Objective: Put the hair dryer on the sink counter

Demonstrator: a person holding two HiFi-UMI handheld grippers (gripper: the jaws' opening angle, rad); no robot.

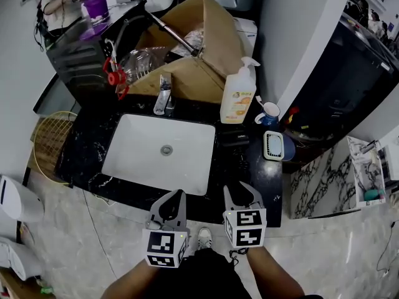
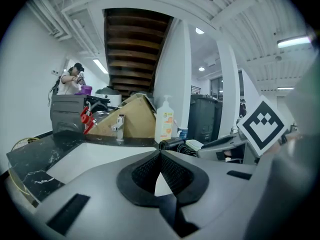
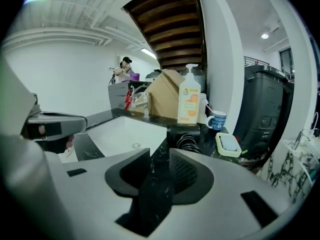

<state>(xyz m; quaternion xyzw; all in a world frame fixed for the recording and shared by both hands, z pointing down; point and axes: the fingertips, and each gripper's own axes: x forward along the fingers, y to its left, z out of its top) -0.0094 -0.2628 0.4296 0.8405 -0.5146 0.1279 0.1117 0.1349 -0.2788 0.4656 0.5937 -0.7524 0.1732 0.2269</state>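
White wall, marbled floor, brown stair underside, ceiling strip lights.

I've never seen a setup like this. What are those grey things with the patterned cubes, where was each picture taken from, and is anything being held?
No robot: a person holds a two-jaw gripper in each hand, and the cubes are part of those. The downward picture comes from a camera on the person's head; the other two come from cameras riding on the left gripper and the right gripper, looking along their jaws. Below is a black sink counter with a white basin, soap bottle, mug and soap dish. The hair dryer lies on it, right of the basin. The left jaws are together, the right jaws apart; neither holds anything.
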